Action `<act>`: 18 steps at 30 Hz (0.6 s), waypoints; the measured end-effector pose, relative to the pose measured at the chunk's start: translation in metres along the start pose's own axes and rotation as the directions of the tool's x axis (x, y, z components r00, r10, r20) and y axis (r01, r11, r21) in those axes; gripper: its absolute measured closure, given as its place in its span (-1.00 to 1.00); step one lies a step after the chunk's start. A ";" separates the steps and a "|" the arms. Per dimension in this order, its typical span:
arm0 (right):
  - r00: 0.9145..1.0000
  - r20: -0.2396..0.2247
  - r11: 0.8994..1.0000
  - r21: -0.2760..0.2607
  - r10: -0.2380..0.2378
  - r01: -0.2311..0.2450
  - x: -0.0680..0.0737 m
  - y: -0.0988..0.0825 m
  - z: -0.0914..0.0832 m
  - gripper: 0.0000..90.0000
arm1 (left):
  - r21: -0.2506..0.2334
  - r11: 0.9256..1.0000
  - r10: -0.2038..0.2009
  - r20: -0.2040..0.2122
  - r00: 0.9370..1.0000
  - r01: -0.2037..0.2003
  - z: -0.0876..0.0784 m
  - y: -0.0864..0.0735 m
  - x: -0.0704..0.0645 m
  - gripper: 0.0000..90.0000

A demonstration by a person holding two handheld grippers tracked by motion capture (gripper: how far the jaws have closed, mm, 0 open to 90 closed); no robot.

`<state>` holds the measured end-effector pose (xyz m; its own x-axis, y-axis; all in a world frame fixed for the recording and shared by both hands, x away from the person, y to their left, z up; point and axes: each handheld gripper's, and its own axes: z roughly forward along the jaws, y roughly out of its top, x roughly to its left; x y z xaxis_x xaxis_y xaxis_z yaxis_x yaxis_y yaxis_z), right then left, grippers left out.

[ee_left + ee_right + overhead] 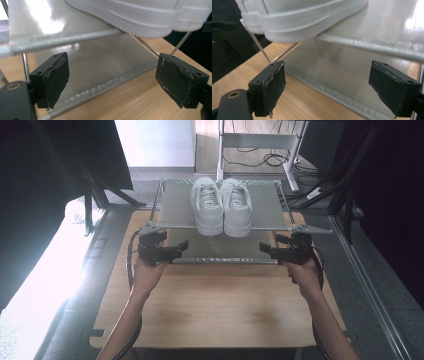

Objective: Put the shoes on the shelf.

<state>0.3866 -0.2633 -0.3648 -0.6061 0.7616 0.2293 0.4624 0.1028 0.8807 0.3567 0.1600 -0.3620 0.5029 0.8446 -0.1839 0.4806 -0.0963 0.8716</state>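
Observation:
A pair of white sneakers, the left shoe (207,206) and the right shoe (236,207), stands side by side on the upper shelf (175,205) of a metal shoe rack, heels toward me. My left gripper (179,248) is open at the rack's front left, level with the lower shelf (225,251). My right gripper (265,249) is open at the front right. In the left gripper view, the open left gripper (112,82) frames the lower shelf (100,65), with a sneaker sole (140,17) above. The open right gripper (327,92) faces the lower shelf (337,70) under the other sneaker (299,17).
The rack stands at the far end of a wooden table (215,305), whose near half is bare wood. Dark stands and curtains (370,180) flank both sides. A white desk frame (260,142) with cables lies beyond the rack.

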 end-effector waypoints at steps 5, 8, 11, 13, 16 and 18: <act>1.000 -0.012 1.000 0.026 -0.007 0.008 0.000 -0.014 -0.004 -0.69 | 0.004 1.000 0.016 0.004 1.000 -0.016 -0.005 -0.014 -0.002 -0.81; 1.000 -0.011 0.999 0.043 -0.019 0.019 0.001 -0.023 -0.006 -0.69 | 0.021 0.999 0.039 -0.010 0.999 -0.039 -0.006 -0.023 -0.004 -0.90; 0.999 -0.015 0.997 0.064 -0.038 0.039 0.002 -0.032 -0.008 -0.69 | 0.033 0.998 0.056 -0.015 0.998 -0.055 -0.008 -0.031 -0.006 -0.95; 0.999 -0.012 0.996 0.076 -0.050 0.051 0.003 -0.037 -0.010 -0.71 | 0.034 0.998 0.054 -0.011 0.998 -0.054 -0.010 -0.036 -0.006 -0.97; 0.999 -0.012 0.995 0.086 -0.048 0.049 0.002 -0.046 -0.014 -0.74 | 0.035 0.998 0.043 -0.003 0.999 -0.043 -0.014 -0.045 -0.006 -0.97; 0.999 -0.009 0.995 0.089 -0.041 0.042 0.002 -0.051 -0.018 -0.78 | 0.040 0.998 0.040 -0.001 0.999 -0.040 -0.016 -0.051 -0.006 -0.97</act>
<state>0.3505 -0.2786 -0.4020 -0.6304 0.7510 0.1964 0.4921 0.1910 0.8493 0.3171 0.1682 -0.3983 0.5207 0.8407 -0.1485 0.4885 -0.1508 0.8594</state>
